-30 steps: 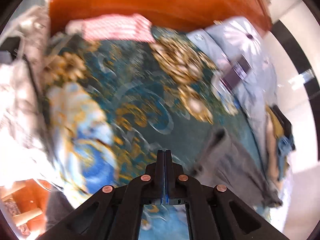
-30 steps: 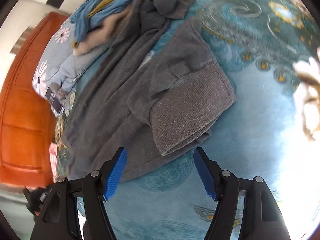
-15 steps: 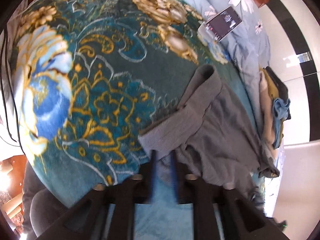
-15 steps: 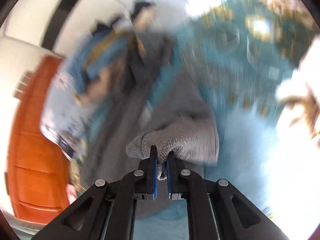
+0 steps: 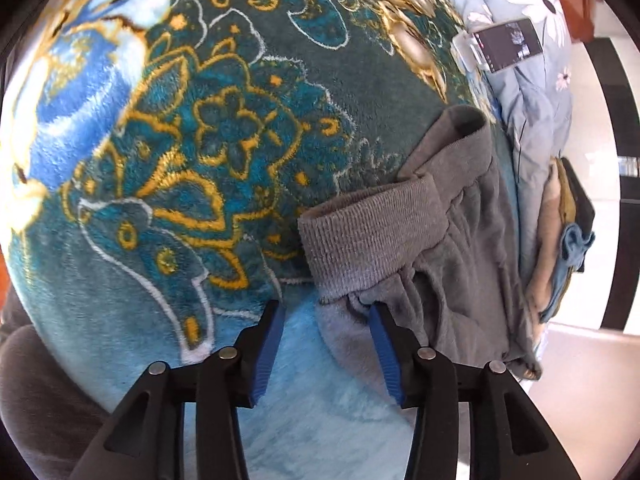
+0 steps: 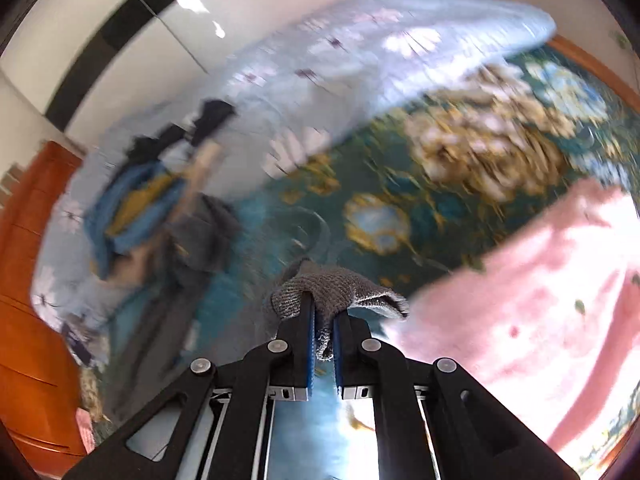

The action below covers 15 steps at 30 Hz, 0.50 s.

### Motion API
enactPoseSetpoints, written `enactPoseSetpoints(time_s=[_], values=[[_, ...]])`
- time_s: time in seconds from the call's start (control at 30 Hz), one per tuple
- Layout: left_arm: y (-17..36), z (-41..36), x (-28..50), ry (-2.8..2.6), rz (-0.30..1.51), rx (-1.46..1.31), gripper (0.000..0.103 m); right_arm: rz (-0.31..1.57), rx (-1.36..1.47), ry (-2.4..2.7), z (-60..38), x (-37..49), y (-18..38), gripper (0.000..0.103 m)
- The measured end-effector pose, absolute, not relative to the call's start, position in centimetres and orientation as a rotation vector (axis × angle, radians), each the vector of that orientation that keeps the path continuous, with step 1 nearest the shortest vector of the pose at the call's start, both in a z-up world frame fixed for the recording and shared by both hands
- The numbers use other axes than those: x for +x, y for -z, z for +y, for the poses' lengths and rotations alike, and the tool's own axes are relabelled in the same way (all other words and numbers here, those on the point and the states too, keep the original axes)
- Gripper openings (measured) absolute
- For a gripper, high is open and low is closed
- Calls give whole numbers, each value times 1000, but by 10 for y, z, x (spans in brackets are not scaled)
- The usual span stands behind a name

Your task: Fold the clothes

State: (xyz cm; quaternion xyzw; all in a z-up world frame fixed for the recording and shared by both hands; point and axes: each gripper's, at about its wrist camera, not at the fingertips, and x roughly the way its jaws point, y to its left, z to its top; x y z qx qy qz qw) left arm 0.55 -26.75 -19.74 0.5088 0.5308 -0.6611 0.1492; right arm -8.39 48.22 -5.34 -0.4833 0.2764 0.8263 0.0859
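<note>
Sweater [image 5: 420, 248] cuff [image 6: 336, 292] pinched in right tongs [image 6: 322, 320]; left tongs [image 5: 326, 316] (just opening) straddle its hem edge.

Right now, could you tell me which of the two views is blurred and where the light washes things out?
Left wrist view: sharp, fisheye-curved, blanket overexposed at upper left. Right wrist view: smeared by motion blur, pink cloth blown out; only the right gripper and grey knit stay crisp.

A teal floral blanket [image 5: 224, 148] covers the bed. Grey trousers [image 5: 452, 264] lie near its right edge. A quilt [image 5: 532, 92] and phone [image 5: 506, 45] lie beyond.
</note>
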Motion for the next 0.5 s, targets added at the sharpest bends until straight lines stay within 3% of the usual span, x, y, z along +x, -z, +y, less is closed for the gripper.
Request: enactPoseSetpoints(time_s=[0.3,0.33,0.43,0.5], values=[[193,-259,-5,1936,1630,1365,47,890,-1566,-2346,481,-57,100,7],[189,-256,-8,1960,1594,1361,35,883,-1569,-2353,479,-58,98,7],[179,-249,-18,2006,1499,1346,12,877,-1570,-2379,475,-65,92,7],[170,-251,-21,2026,1485,1304,10,869,-1568,-2407,471,-67,84,7]])
